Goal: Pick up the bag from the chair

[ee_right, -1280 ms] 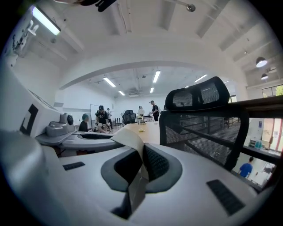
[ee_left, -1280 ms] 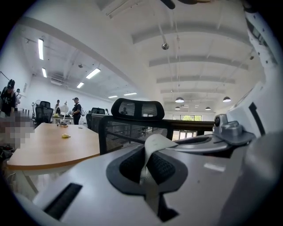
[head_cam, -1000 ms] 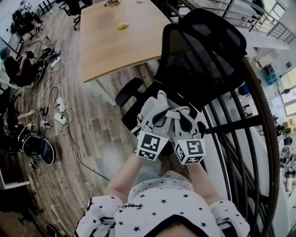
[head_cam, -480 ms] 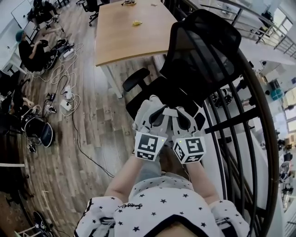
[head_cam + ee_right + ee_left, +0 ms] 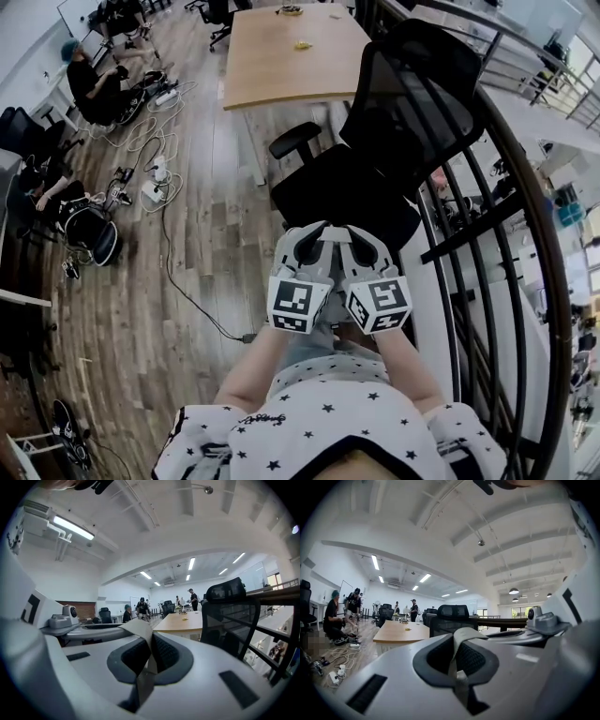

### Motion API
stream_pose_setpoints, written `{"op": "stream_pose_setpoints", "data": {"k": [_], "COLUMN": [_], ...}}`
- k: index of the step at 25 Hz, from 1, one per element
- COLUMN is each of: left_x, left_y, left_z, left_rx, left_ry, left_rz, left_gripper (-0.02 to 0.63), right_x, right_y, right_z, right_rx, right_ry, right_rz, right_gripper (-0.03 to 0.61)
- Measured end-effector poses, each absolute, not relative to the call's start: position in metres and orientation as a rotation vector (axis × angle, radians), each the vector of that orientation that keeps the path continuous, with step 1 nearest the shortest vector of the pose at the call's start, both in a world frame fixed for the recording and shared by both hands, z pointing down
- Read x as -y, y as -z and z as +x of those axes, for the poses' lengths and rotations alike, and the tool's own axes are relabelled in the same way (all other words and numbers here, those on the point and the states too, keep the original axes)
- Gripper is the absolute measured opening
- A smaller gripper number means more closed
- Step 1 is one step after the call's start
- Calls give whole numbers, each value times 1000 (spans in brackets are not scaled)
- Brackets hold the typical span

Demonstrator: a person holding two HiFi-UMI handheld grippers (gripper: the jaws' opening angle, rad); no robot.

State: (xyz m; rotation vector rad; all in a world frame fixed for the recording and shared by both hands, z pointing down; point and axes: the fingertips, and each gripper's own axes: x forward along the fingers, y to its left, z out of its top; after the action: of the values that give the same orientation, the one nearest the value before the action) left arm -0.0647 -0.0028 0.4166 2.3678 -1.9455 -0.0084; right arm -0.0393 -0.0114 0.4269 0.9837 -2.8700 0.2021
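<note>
A black office chair with a mesh back stands just ahead of me. Its dark seat shows no bag that I can make out. My left gripper and right gripper are held side by side, touching, just short of the seat's front edge. Both are shut with nothing held. In the left gripper view the jaws press together and the chair's back stands beyond them. The right gripper is likewise shut, with the chair to its right.
A black metal railing curves along the right. Behind the chair is a wooden table. Cables and power strips lie on the wood floor at left, near a dark backpack and seated people.
Both grippers have drawn back a little toward my body, away from the chair seat, still pressed together and shut. The head view has swung, showing more floor at left.
</note>
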Motion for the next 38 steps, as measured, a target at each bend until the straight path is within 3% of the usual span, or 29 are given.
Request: {"op": "stream_pose_setpoints", "data": {"k": [10, 38], "left_x": [-96, -160], "left_y": [-390, -388], "left_z": [-51, -34], "left_rx": [2022, 1871], "left_ry": [73, 27], "left_rz": [2306, 2411], "left_gripper": [15, 15], "right_x": [-90, -151], "right_y": [-402, -399], "right_z": [-26, -13], "right_rx": [2917, 2913], "right_ry": [-159, -223], "right_rz": [840, 978], "right_gripper": [-2, -3]}}
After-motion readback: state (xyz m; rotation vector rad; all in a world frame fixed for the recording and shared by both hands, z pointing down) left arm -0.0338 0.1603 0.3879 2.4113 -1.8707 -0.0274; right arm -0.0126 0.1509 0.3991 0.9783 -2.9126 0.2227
